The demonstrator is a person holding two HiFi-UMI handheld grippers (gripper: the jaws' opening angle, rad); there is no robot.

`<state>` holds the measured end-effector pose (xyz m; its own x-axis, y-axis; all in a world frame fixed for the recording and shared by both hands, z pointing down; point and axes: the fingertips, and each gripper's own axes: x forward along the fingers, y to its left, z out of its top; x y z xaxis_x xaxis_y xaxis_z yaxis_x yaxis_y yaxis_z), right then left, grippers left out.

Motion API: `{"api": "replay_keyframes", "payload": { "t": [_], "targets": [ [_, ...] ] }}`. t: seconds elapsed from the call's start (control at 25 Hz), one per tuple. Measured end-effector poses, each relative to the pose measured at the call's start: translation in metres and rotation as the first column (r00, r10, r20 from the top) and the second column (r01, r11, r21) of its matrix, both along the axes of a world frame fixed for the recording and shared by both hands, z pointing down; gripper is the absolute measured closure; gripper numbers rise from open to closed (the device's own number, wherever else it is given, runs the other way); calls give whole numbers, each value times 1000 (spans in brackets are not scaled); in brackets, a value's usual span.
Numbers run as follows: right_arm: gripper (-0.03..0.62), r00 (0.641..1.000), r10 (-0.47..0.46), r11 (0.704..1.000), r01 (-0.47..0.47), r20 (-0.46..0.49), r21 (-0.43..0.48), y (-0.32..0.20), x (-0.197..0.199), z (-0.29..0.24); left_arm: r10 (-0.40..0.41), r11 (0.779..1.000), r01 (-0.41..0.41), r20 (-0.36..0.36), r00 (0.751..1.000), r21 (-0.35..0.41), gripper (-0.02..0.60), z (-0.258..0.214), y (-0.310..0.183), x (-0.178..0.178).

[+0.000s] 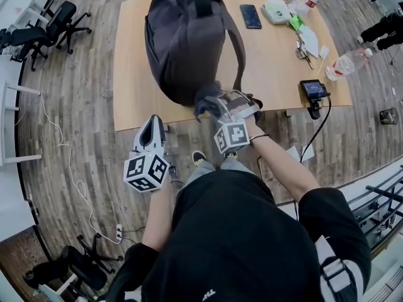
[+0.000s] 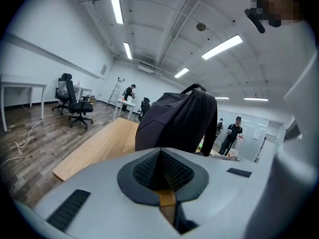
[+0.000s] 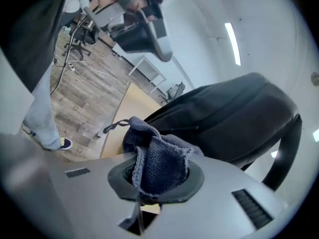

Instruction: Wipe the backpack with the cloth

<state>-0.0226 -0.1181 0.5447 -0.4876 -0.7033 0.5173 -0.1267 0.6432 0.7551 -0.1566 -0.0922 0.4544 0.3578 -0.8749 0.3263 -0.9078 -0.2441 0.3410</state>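
Backpack [image 1: 186, 39]: dark, standing on the left half of the desk [image 1: 129, 74]. Its base is close to the near edge and its carry handle is toward the far edge. One shoulder strap hangs down its right side.

Cloth [image 3: 160, 161]: dark blue knit, bunched up. It is at the near edge of the desk, against the lower end of the backpack. No view settles whether it actually touches the fabric.

Right tool [image 1: 220, 107]: jaws clamped on the cloth, which bulges out ahead of the pads. The tool points at the base of the backpack from the near side of the desk.

Left tool [image 2: 160, 171]: jaws pressed together with nothing between them. It is held off the desk, over the floor just short of the near edge, toward the near left corner. It points at the backpack but is apart from it.

Other items on the right half of the desk:
- a phone [image 1: 250, 16] lying flat toward the far edge
- a plastic bottle [image 1: 346, 63] on its side near the right edge
- a small screen device [image 1: 313, 89] at the near right corner, with a cable hanging off the edge

On the floor to the left: office chairs [image 1: 60, 21] and a white cable [image 1: 63, 150].
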Motion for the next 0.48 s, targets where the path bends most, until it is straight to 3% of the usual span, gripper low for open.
{"api": "replay_keyframes", "payload": {
  "t": [0.12, 0.2, 0.36, 0.48],
  "targets": [
    [551, 997, -54, 991, 46, 55, 124, -1, -12, -50, 12, 1000, -12, -3, 1000, 3, 566, -1, -1, 5],
    [551, 991, -45, 971, 13, 126, 237, -14, -14, -99, 19, 1000, -19, -4, 1000, 10, 566, -3, -3, 8],
    [549, 985, -51, 914, -21, 165, 405, -46, -6, -198, 20, 1000, -19, -6, 1000, 24, 566, -8, -5, 9],
    [549, 983, -90, 848, -8, 159, 530, -50, 1, -259, 10, 1000, -10, -4, 1000, 29, 566, -12, -3, 6]
  ]
}}
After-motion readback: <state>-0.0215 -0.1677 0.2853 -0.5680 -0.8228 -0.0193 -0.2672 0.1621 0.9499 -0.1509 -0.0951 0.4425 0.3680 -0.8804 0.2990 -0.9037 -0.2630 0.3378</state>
